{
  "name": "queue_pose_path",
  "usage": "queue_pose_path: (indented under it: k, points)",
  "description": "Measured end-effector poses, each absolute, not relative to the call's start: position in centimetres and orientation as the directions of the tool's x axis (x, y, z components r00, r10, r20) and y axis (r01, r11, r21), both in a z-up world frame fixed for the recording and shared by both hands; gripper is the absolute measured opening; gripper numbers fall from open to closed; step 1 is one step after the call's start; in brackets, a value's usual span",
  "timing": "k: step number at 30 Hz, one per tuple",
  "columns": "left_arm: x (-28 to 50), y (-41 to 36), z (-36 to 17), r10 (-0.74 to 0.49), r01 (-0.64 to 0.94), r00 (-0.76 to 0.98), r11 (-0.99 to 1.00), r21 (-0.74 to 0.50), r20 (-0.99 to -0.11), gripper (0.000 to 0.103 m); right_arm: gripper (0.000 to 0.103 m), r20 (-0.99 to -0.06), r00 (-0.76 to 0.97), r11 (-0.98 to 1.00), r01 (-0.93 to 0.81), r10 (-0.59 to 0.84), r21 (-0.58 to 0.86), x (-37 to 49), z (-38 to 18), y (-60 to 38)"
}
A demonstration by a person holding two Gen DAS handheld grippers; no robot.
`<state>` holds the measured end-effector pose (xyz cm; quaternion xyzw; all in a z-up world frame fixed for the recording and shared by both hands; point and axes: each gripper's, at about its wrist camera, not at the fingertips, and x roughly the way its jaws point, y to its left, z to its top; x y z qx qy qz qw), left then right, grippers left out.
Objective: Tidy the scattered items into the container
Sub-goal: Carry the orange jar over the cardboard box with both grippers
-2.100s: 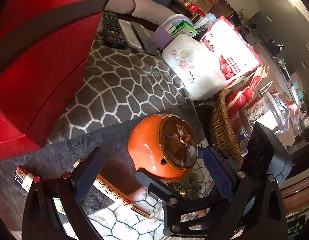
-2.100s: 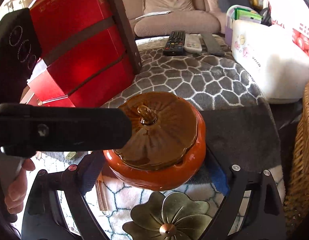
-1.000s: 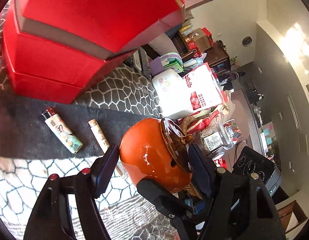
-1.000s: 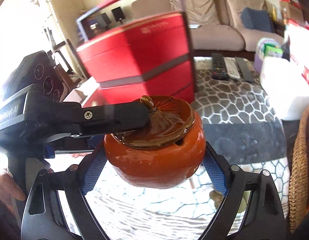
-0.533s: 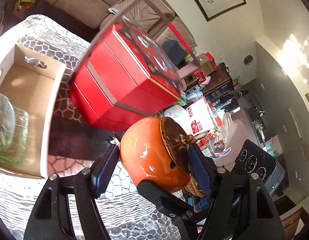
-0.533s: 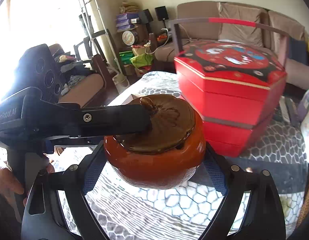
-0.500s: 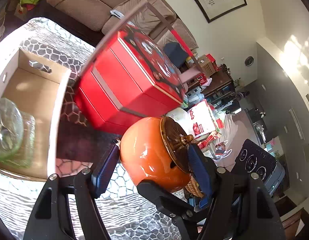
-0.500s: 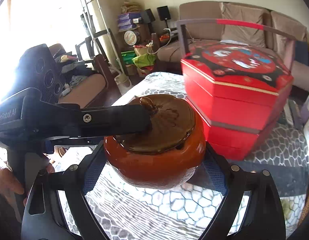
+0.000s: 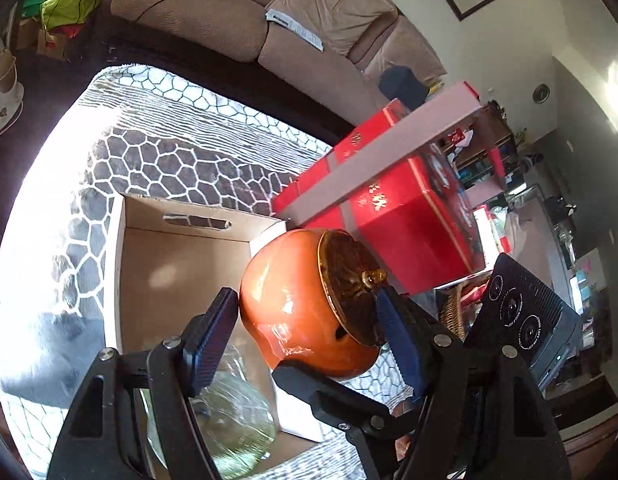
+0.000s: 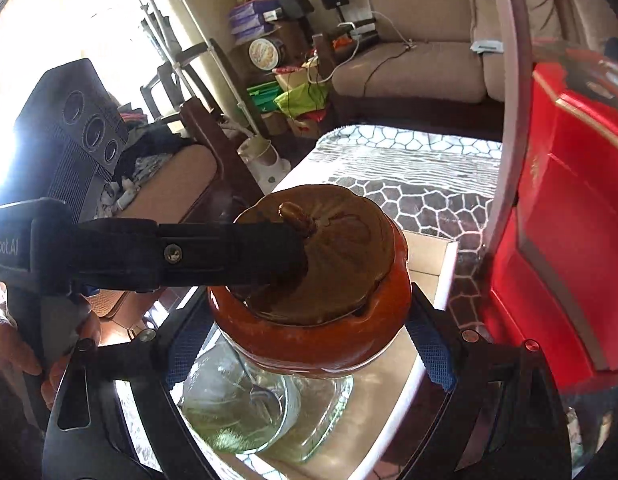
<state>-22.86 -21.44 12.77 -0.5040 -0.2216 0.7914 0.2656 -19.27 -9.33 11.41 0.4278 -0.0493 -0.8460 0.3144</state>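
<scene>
Orange pot (image 9: 293,304) above the cardboard box (image 9: 181,256).
Left tongs (image 9: 305,332) and right tongs (image 10: 309,340) both clamp it.

Both grippers clamped on same orange pot (image 9: 305,304), crossing at right angles.

Left gripper (image 9: 309,324): angled downward, jaws closed onto pot, one pad on pot's base, other on lid; one finger (image 10: 229,256) lies flat across lid in right view.

Right gripper (image 10: 309,344): angled downward, jaws spread wide, blue pads (image 10: 433,360) pressing opposite flanks of pot; one finger (image 9: 329,396) passes under pot in left view.

Person's hand (image 10: 13,352) wrapped round left gripper's handle, fingers curled.
</scene>
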Motion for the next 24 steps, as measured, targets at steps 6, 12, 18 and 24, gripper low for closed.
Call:
queue_pose_path:
  k: [6, 12, 18, 24]
  points:
    - [-27.2, -22.7, 8.9, 0.656, -0.217, -0.227, -0.755, -0.619, -0.720, 0.072, 0.090, -0.744, -0.386, -0.810, 0.472, -0.545, 0.349, -22.7, 7.4, -10.9]
    - [-28.7, -22.1, 6.2, 0.635, -0.251, -0.155, -0.766, -0.591, -0.757, 0.073, 0.090, -0.805, -0.341, -0.833, 0.459, -0.486, 0.309, -23.8, 5.0, -11.5]
    - [-28.9, -22.0, 4.8, 0.635, -0.240, -0.127, -0.765, -0.597, -0.762, 0.077, 0.090, -0.861, -0.329, -0.873, 0.430, -0.388, 0.229, -24.0, 4.3, -12.8]
    - [-28.8, -23.3, 5.0, 0.597, -0.214, -0.134, -0.797, -0.565, -0.791, 0.074, 0.090, -0.884, -0.325, -0.883, 0.435, -0.336, 0.176, -24.1, 3.9, -14.1]
